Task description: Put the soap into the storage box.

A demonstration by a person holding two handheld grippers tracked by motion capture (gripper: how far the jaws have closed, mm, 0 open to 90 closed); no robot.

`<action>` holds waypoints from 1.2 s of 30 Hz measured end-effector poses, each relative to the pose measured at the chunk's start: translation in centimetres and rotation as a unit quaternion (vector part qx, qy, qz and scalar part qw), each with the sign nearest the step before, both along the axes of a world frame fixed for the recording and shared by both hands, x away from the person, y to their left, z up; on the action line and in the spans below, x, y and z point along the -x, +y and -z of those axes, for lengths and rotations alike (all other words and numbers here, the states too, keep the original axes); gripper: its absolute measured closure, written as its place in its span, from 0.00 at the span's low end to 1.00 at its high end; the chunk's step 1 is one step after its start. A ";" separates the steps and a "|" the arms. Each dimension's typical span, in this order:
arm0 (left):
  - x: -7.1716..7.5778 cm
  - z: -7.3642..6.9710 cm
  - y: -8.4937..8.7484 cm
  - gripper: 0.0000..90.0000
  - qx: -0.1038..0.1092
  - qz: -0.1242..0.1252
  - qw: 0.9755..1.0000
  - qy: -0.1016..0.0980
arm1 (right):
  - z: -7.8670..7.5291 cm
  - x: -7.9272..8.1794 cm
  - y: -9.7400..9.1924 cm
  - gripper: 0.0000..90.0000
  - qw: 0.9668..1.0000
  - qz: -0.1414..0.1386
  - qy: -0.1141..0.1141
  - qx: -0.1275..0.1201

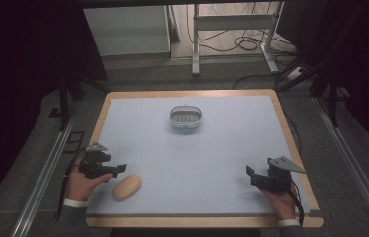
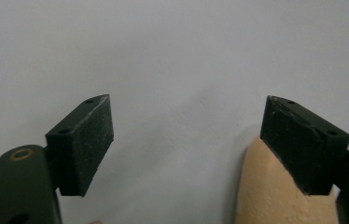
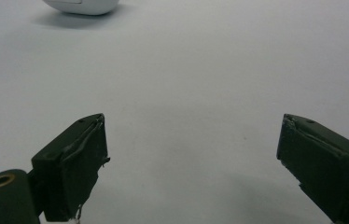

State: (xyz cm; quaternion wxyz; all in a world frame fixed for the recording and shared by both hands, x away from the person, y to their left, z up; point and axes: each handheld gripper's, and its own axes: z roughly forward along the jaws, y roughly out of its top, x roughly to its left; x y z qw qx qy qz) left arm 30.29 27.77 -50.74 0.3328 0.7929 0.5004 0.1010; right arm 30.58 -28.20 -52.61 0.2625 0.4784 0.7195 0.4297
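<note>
High view: left gripper just beside bread roll, jaws wide, nothing held; right gripper likewise wide open, empty, over pale tabletop.

- A table with a pale wooden rim, seen in the middle of the high view, reaches from the frame's centre down to the bottom edge.
- A light blue-grey sheet covers almost the whole tabletop, leaving the wood bare along the edges.
- A small grey oval basket stands on the sheet, upper centre of the table.
- A tan, loaf-shaped bread roll lies on the sheet at the lower left, well apart from the basket.
</note>
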 end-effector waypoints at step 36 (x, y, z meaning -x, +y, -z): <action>2.5 -1.3 -3.8 0.21 -0.059 0.099 0.993 0.023 | 0.0 0.0 0.0 0.11 1.000 0.008 0.002 0.004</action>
